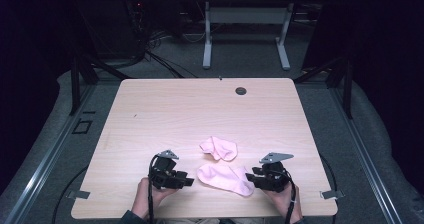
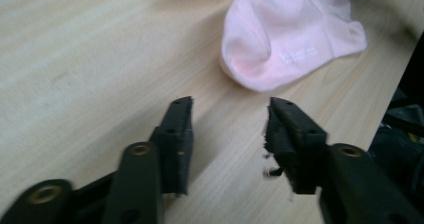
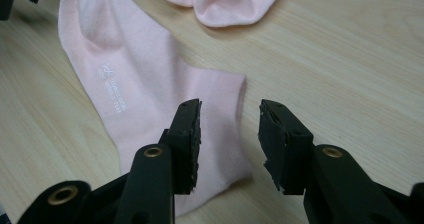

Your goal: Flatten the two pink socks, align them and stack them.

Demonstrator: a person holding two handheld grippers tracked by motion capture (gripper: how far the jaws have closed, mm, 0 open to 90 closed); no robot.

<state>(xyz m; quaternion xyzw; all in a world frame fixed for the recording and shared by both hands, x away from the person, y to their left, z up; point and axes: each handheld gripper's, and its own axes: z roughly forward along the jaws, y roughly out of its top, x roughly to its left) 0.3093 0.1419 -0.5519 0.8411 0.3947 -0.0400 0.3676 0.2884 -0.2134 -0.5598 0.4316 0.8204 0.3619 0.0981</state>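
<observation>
A flat pink sock (image 1: 225, 179) lies near the front edge of a wooden table (image 1: 165, 109), between the two grippers, with a second, bunched pink sock (image 1: 219, 148) just behind it. The left gripper (image 2: 230, 109) stands open just short of the toe, nothing between its jaws. The right gripper (image 3: 230, 111) hangs open over the cuff end, not pressing on it.

A pale wood-grain worktop (image 1: 165, 109) carries a small round dark grommet hole (image 1: 241, 91) near its far edge. Beyond it, on grey floor (image 1: 240, 59), stands a second table's white frame (image 1: 245, 39), with black cables (image 1: 150, 49) trailing to its left.
</observation>
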